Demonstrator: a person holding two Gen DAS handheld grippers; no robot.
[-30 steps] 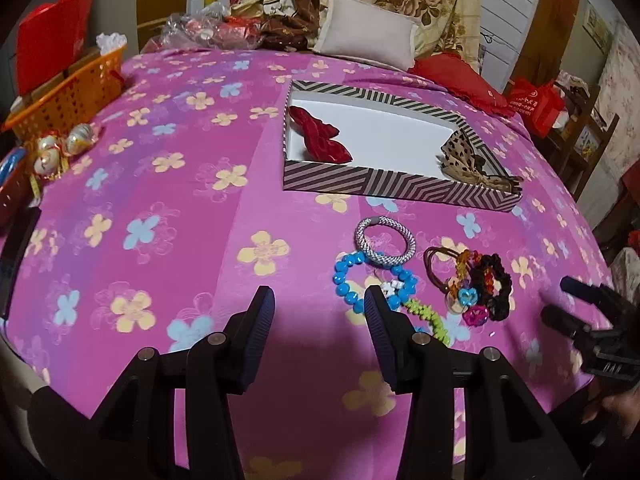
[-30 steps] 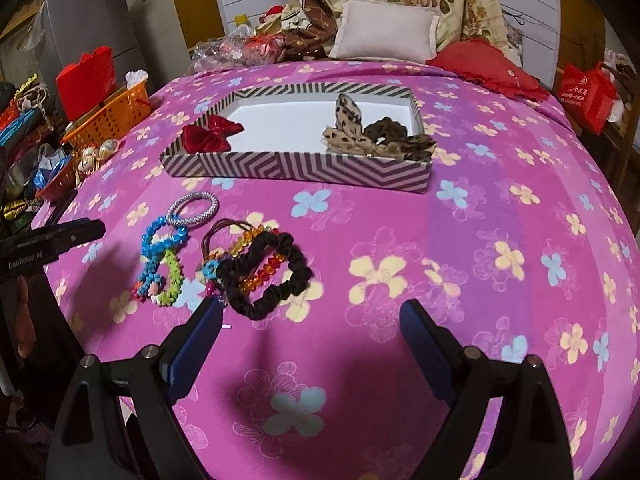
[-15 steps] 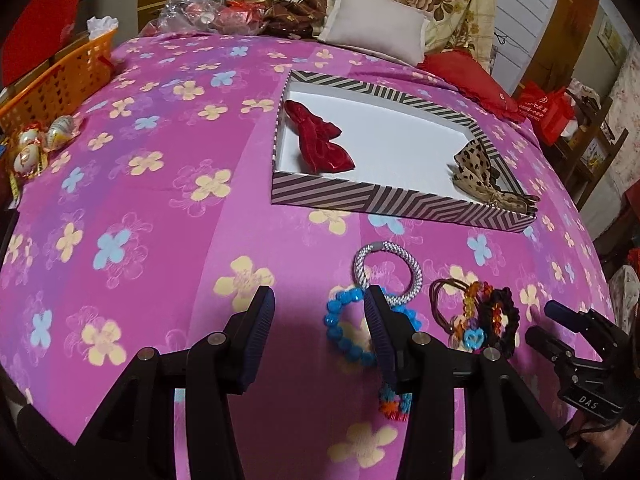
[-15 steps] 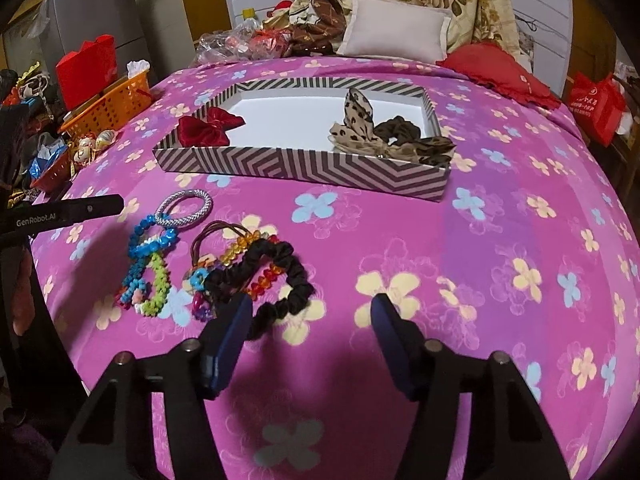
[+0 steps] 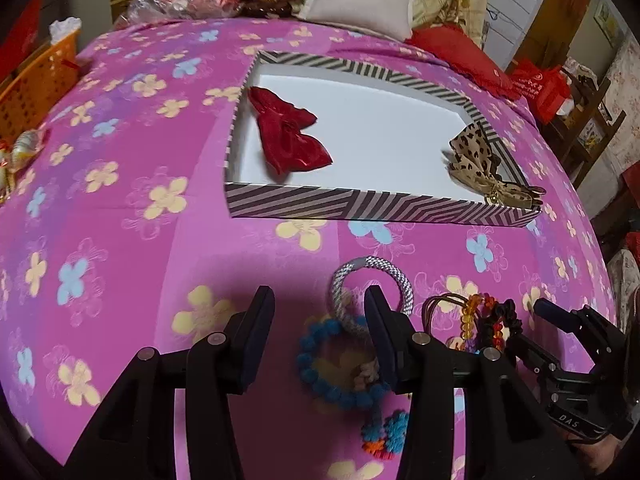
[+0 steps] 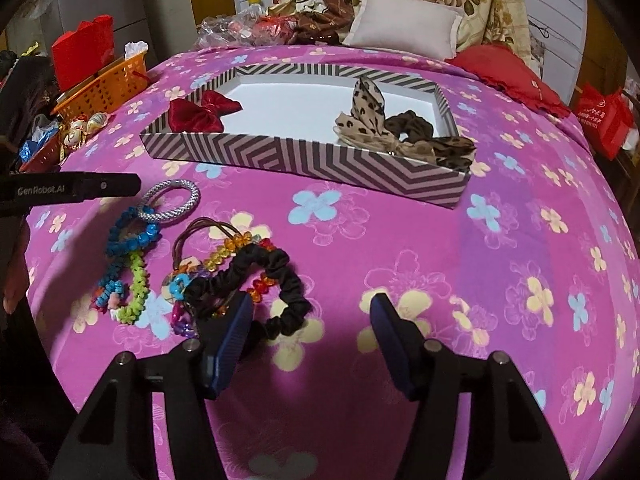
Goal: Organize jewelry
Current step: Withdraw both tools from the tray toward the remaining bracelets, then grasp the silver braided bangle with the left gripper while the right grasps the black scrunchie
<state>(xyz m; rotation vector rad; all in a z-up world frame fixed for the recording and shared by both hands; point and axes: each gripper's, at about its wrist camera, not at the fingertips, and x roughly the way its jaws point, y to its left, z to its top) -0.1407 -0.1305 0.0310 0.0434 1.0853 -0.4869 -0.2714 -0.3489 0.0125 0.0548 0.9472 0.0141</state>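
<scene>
The left gripper [image 5: 318, 312], jaws wide and empty, has the silver bracelet [image 5: 372, 288] at one o'clock on the bedspread, nearer it than the open, empty right gripper [image 6: 310, 322].

tray floor [image 5: 384, 132] middle seemingly free

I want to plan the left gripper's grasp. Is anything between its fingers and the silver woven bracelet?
Nothing visible blocks it. The left gripper is open, and the silver woven bracelet lies just ahead on the bedspread. Only the blue bead bracelet overlaps its near edge, so both could be caught together.
</scene>
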